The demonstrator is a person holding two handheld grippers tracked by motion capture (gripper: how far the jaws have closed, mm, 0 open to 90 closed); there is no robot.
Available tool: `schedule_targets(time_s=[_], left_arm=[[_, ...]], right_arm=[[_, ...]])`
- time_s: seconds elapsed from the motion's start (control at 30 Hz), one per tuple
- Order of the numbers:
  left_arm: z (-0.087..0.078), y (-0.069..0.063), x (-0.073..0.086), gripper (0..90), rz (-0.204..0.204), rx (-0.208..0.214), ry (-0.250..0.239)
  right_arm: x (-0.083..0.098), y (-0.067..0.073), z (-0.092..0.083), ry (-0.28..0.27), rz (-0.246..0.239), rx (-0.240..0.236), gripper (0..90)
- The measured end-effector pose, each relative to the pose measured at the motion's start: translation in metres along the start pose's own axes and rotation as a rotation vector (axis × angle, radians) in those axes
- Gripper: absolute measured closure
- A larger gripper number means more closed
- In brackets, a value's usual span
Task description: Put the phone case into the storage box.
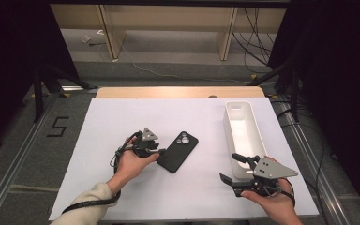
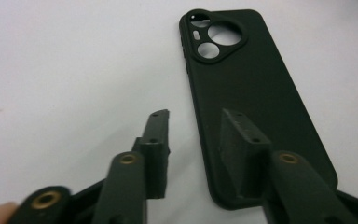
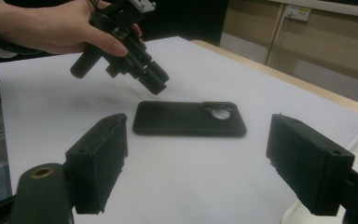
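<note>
Hidden: phone case (image 2: 256, 102) lower corner, behind left gripper (image 2: 196, 140).
Case: black, flat, camera cutouts, mid-table (image 1: 122, 112).
Left gripper: spread, holding nothing.
Right gripper (image 1: 236, 168): spread, empty.

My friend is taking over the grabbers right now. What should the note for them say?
Left gripper: jaws open, nothing in them, right at the near end of the black phone case; one jaw hangs over its corner.
Right gripper: open and empty, near the front end of the white tray.
Phone case: flat on the white table cover, camera holes up, left of the tray.
Done: nothing is in the tray so far.
Left, probably: pick up the case and put it in the tray.
</note>
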State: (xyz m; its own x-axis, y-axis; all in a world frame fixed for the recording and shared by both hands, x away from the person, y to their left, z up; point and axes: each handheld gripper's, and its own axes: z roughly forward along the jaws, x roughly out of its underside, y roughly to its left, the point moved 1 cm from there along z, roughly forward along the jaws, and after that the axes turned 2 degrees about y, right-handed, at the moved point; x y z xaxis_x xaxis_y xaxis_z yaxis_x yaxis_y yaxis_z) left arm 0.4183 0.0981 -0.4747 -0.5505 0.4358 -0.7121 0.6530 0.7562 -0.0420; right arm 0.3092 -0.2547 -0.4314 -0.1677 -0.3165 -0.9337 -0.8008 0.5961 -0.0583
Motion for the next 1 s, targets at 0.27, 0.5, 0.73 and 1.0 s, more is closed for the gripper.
schedule_targets(time_s=[0.27, 0.5, 0.73, 1.0], left_arm=[[-0.003, -0.003, -0.005, 32.5, -0.014, 0.023, -0.044], [-0.002, -0.008, -0.009, 11.1, -0.006, 0.015, -0.02], [0.003, -0.014, -0.011, 0.0, 0.017, 0.015, 0.029], [0.009, -0.02, -0.014, 0.0, 0.023, 0.034, 0.052]], right_arm=[[0.0, 0.0, 0.0, -0.001, 0.0, 0.0, 21.5], [0.0, 0.0, 0.001, 0.004, 0.001, 0.0, 21.5], [0.0, 0.0, 0.001, 0.001, -0.002, -0.001, 21.5], [0.0, 0.0, 0.002, 0.002, 0.0, 0.0, 21.5]])
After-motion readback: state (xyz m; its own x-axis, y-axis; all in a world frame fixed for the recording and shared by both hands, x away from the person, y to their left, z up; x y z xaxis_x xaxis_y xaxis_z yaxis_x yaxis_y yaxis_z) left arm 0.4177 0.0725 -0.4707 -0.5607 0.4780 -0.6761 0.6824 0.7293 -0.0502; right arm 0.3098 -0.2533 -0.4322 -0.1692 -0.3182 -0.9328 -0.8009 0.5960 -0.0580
